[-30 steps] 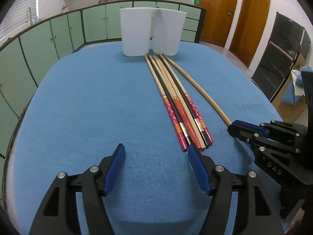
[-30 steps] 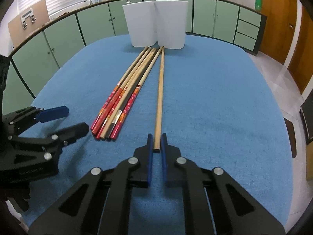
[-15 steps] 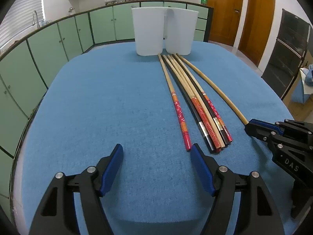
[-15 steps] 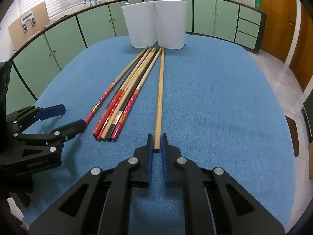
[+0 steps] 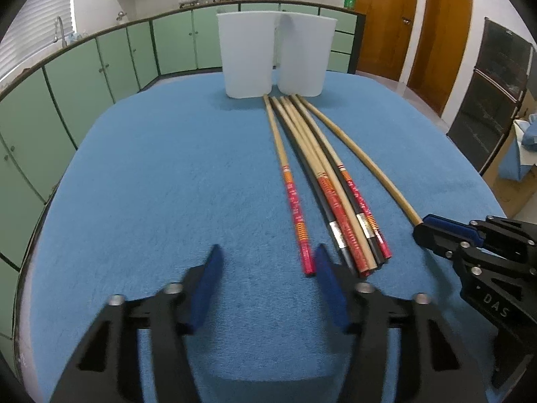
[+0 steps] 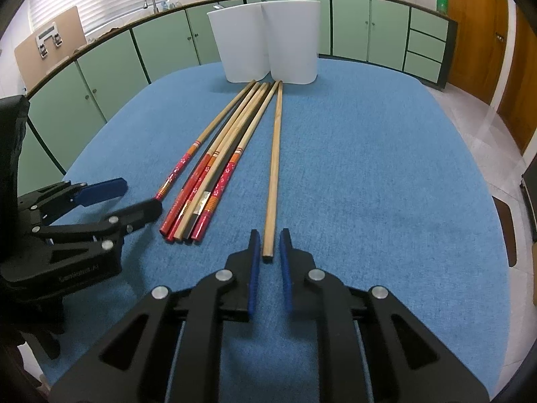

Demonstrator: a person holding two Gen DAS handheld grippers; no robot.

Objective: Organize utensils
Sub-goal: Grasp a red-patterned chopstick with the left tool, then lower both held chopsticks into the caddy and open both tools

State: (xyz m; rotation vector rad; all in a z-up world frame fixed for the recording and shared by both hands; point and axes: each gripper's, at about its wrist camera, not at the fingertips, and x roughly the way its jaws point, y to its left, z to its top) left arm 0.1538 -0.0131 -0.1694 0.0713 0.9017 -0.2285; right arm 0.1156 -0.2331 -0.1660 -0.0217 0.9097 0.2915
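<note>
Here, two white bins (image 5: 246, 57), seven chopsticks (image 6: 214, 181); left claw (image 5: 265, 268) spread wide, right claw (image 6: 267, 257) slightly parted around one plain chopstick (image 6: 273, 168).

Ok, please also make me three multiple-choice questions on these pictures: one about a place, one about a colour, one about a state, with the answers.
1. Where do the bins stand?
A. at the far tips of the chopsticks
B. beside the left gripper
C. on the floor

2. What colour is the cloth?
A. green
B. blue
C. white

3. How is the left gripper?
A. shut on a chopstick
B. open, empty
C. shut, empty

Answers: 1 A, the tips end at their bases; 2 B, it is blue all over; 3 B, its fingers stand wide apart, gripping nothing.
</note>
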